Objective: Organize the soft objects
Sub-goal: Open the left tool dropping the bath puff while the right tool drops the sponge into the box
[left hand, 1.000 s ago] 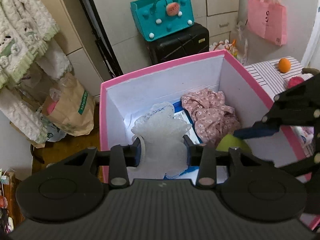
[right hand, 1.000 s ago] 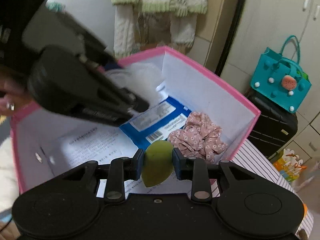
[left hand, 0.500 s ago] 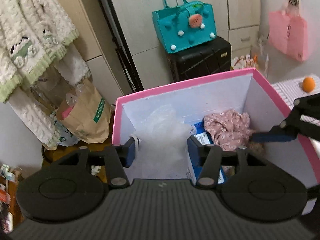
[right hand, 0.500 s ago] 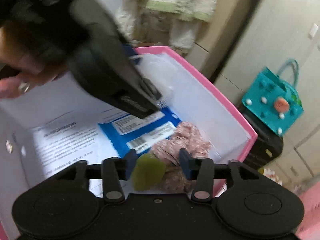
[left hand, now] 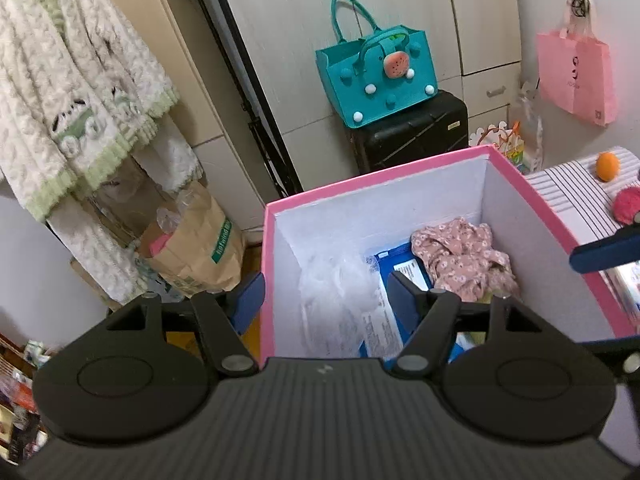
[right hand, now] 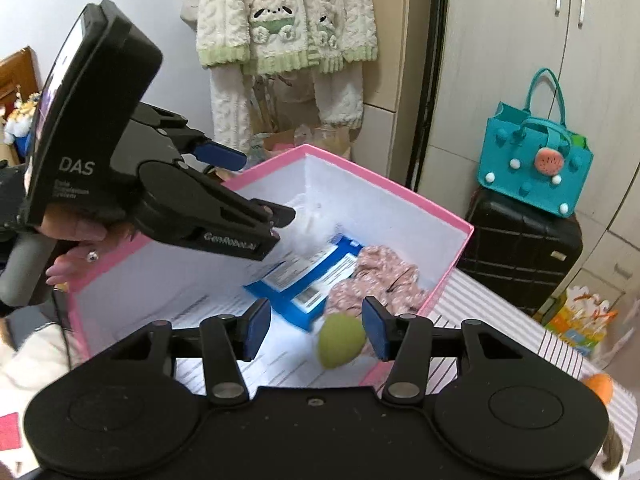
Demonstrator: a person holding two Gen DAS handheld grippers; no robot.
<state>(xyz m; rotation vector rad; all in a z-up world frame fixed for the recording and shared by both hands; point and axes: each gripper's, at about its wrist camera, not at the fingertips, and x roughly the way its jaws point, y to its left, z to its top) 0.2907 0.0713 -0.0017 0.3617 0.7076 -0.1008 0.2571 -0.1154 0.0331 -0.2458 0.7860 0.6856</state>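
Both drops done, pretty much at once. A second ago left tool (left hand: 325, 298) clamped on the white lacy thing (left hand: 336, 284) and right tool (right hand: 314, 322) pinching the green sponge (right hand: 341, 342); now both spread wide, nothing between the fingers. Lacy thing down inside the pink box (left hand: 360, 182), against the left wall, looks blurry so maybe not fully settled. Green sponge loose in the near right corner of the box, just beside the floral cloth (right hand: 376, 278) and the blue packet (right hand: 308, 276). So four soft bits in the box. Probably time to go for more: orange ball (left hand: 607, 166) and a red fuzzy thing (left hand: 627, 206) waiting on the striped worktop (left hand: 568, 192) to the right.
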